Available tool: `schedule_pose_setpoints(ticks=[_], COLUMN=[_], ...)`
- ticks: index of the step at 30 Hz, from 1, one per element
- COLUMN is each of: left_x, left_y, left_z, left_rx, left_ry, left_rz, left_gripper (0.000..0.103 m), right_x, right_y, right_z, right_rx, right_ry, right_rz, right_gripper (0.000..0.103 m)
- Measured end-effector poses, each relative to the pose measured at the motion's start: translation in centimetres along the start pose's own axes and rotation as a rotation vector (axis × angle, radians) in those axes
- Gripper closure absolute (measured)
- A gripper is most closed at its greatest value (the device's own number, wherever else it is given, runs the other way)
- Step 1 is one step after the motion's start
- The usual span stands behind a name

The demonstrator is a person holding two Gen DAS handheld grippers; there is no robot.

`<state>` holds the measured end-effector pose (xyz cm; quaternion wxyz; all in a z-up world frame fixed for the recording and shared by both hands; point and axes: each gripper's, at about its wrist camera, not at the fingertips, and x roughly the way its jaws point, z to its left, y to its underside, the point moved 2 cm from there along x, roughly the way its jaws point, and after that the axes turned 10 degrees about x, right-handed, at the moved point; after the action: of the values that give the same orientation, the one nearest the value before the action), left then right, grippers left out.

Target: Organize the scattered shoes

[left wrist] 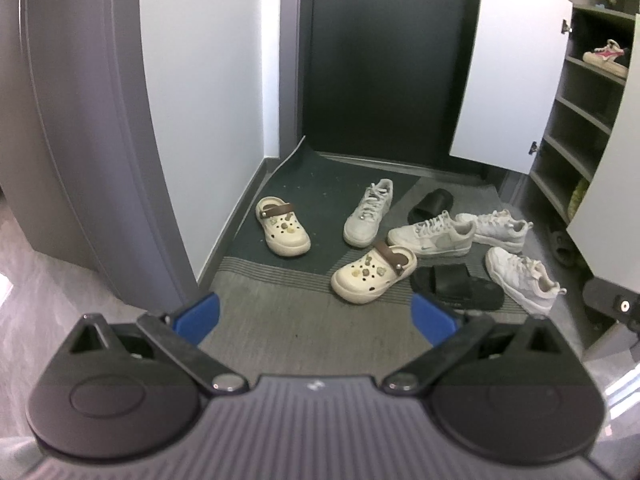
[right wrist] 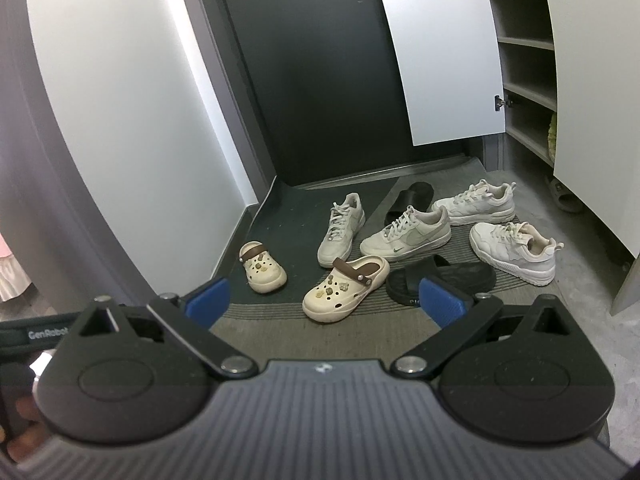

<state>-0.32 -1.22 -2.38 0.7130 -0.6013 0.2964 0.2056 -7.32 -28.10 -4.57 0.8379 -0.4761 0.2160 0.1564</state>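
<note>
Cabinet (right wrist: 524,46): it stands open at your far right, its shelves mostly bare, one pink-trimmed shoe (left wrist: 606,58) on an upper shelf; judging by the task, that is where the shoes go.
Mat (left wrist: 248,292): all the scattered shoes lie on it, ahead of and below both tongs, between the dark door (left wrist: 380,60) and you.
Sneakers: four pale ones sit toward the cabinet side, the nearest-right sneaker (right wrist: 514,252) lying with its long axis across your view, toe to the left.
Black slide (right wrist: 444,276): it lies just beyond the right finger of your right tongs, lengthwise across the view, its far end beside the near clog.
Near clog (right wrist: 346,288): it is the closest shoe to both tongs, lying on a diagonal with its toe toward you and left, heel up and to the right.
Far clog (left wrist: 282,226): it sits apart at the left, nearer your left hand's side.
Left tongs (left wrist: 316,322): spread fully wide, holding nothing, well short of any shoe.
Right tongs (right wrist: 324,300): also spread fully wide and empty; it looks slightly nearer the near clog, so that hand seems the likelier one to reach.
</note>
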Motion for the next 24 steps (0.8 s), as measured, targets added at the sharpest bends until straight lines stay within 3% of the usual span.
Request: schedule_pose_setpoints(ticks=[24], left_x=[-0.5], left_y=[0.3], left_z=[0.2], left_rx=[-0.021], left_ry=[0.019], left_rz=[-0.012], left_gripper=[0.0], right_x=[0.7], right_y=[-0.1], right_z=[0.2], right_rx=[-0.01], right_ry=[0.023], right_rz=[0.017], right_gripper=[0.0])
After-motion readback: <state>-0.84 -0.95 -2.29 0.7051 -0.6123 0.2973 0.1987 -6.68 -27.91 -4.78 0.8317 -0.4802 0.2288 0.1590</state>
